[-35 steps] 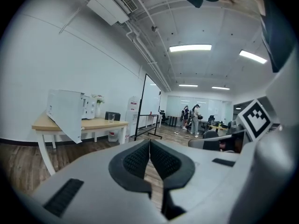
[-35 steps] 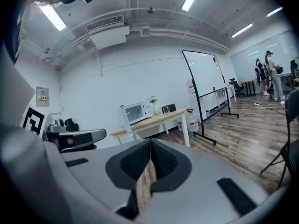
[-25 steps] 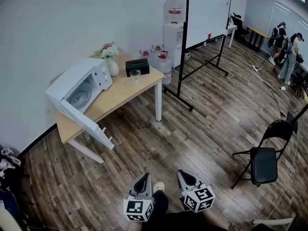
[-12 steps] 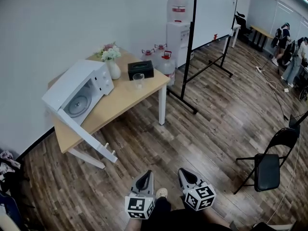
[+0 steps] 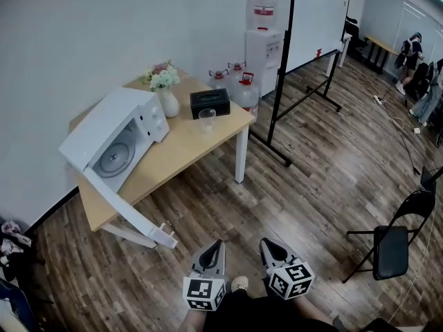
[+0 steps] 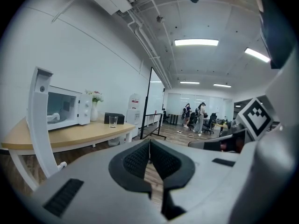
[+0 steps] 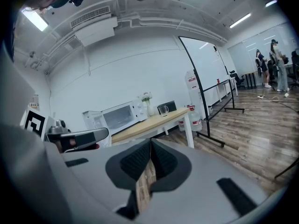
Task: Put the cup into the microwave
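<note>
Both grippers were low at the bottom of the head view, side by side over the brown wood-plank floor (image 5: 311,185), well apart from the table.

L gripper (image 5: 219,244): jaws pressed together, nothing btwn them. In its own view the black ridged pads (image 6: 135,160) met along one line, w/ only floor showing past the tips.

R gripper (image 5: 264,243): same. Jaws fully closed & empty, pads (image 7: 164,161) touching in its own view.

The small clear glass cup (image 5: 207,120) stood upright on the light wooden table w/ white legs (image 5: 181,146), toward the table's right end. It was just in front of a black rectangular box (image 5: 210,103) & not inside the oven. The cup also showed in the L gripper view (image 6: 113,121) & the R gripper view (image 7: 163,110), in each next to that box.

The white microwave (image 5: 114,133) sat on the table's left part. Its door (image 5: 128,206) was swung wide open, sticking out past the table's front edge, & the round turntable showed in the cavity. A white vase w/ flowers (image 5: 166,95) stood btwn microwave & box, toward the wall.

Beyond the table's right end were a white water dispenser w/ a bottle on top (image 5: 264,43), water jugs on the floor (image 5: 239,85) & a whiteboard on a black stand (image 5: 315,12). A black folding chair (image 5: 393,244) stood far right. People were at the room's far end (image 5: 415,54).
</note>
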Action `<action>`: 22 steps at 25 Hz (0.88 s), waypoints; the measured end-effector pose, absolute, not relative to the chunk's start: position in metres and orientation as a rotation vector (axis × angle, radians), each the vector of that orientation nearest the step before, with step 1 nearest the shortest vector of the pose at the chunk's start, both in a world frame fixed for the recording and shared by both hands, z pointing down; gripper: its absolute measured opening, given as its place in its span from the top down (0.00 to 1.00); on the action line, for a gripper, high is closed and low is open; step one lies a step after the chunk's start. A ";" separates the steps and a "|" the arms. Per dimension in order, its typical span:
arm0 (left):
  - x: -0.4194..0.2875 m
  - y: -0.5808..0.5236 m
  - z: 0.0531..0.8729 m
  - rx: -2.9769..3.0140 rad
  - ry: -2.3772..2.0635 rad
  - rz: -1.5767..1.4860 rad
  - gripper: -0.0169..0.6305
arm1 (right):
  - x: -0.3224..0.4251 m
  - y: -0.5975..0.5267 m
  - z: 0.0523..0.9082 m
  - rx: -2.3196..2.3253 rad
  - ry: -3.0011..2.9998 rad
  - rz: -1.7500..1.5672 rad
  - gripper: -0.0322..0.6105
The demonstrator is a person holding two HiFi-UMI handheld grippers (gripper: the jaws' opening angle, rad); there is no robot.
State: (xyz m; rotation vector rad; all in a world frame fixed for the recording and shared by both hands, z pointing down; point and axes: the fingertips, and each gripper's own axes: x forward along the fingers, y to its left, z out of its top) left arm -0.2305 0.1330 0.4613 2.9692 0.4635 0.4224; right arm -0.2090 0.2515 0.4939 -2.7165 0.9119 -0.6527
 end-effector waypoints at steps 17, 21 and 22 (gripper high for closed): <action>-0.240 0.115 0.477 2.908 0.379 0.482 0.96 | -0.208 0.234 0.502 -2.696 0.944 -0.708 0.96; -0.240 0.118 0.479 2.909 0.399 0.487 0.96 | -0.205 0.234 0.504 -2.687 0.944 -0.707 0.96; -0.239 0.119 0.479 2.910 0.400 0.486 0.96 | -0.204 0.234 0.505 -2.685 0.946 -0.708 0.96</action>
